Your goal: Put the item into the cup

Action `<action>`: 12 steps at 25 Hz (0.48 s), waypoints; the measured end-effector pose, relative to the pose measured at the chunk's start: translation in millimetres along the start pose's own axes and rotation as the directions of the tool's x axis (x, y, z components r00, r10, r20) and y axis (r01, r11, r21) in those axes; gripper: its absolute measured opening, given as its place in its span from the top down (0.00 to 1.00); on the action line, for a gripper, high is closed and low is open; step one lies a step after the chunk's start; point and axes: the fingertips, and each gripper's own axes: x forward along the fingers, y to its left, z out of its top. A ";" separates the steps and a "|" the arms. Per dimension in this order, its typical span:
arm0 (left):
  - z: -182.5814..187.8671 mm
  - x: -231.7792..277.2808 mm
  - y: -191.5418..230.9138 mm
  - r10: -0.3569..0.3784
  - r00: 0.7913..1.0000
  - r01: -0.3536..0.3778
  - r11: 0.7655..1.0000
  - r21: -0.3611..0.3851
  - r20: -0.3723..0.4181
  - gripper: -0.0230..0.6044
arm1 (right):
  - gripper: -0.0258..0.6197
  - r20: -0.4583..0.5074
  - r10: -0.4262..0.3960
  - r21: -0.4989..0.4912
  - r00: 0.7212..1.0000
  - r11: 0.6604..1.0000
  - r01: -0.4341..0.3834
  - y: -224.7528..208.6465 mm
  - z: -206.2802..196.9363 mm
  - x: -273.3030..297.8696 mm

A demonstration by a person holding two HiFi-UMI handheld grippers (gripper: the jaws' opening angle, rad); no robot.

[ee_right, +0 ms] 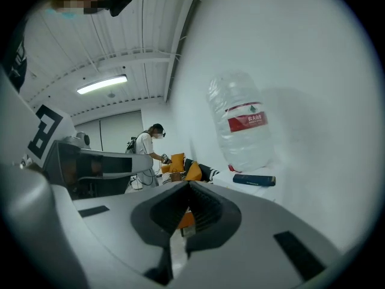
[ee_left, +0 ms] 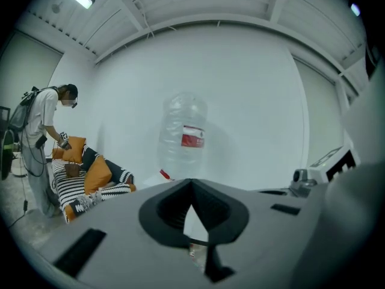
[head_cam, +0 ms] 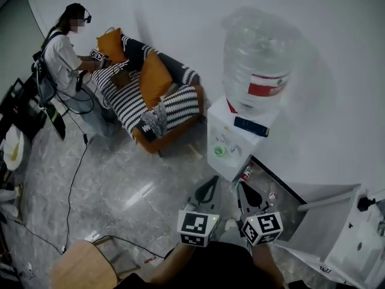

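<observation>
Green cup [head_cam: 219, 151], as I read it, on front ledge of dispenser [head_cam: 218, 128]; dark flat item [head_cam: 251, 126] near right edge of its top. My left gripper [head_cam: 210, 184] and right gripper [head_cam: 242, 188] clenched, empty. Risk: shut jaws shove item off edge.

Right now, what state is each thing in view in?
left hand-held gripper, shut, nothing between its jaws
right hand-held gripper, shut, nothing between its jaws
water bottle, inverted, seated on the dispenser
dark flat box, lying flat on the dispenser's top
orange cushion, propped against the striped sofa's back
</observation>
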 end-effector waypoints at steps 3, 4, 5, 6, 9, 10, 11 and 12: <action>3.1 -3.0 3.0 -0.005 1.000 0.006 1.000 -0.020 0.024 0.94 | 0.94 0.001 0.020 -0.022 1.000 1.000 -0.020 9.8 6.8 12.9; 3.1 -4.5 5.6 -0.002 1.000 0.003 1.000 -0.013 0.028 0.94 | 0.94 0.001 0.028 -0.028 1.000 0.999 -0.028 14.5 8.4 16.4; 2.8 -5.7 9.0 0.003 1.000 -0.003 1.000 -0.008 0.030 0.94 | 0.94 0.002 0.037 -0.034 0.999 0.999 -0.037 19.4 10.1 19.2; 2.2 -6.6 12.9 0.010 0.999 -0.010 1.000 -0.008 0.030 0.94 | 0.94 0.002 0.045 -0.041 0.999 0.998 -0.045 24.1 11.6 21.6; 2.6 -8.8 23.4 0.025 0.999 -0.024 0.999 -0.022 0.034 0.94 | 0.94 -0.003 0.060 -0.061 0.998 0.996 -0.060 35.7 14.9 26.9; 4.6 -8.7 25.8 0.025 0.999 -0.024 0.999 -0.030 0.040 0.94 | 0.94 -0.005 0.064 -0.068 0.998 0.996 -0.064 38.1 15.9 28.5; 6.9 -8.2 27.1 0.025 0.999 -0.023 0.999 -0.036 0.046 0.94 | 0.94 -0.008 0.067 -0.074 0.998 0.995 -0.067 39.7 16.7 29.9; 8.7 -7.9 27.5 0.021 0.999 -0.019 0.999 -0.038 0.050 0.94 | 0.94 -0.010 0.068 -0.079 0.998 0.995 -0.068 41.1 17.1 30.9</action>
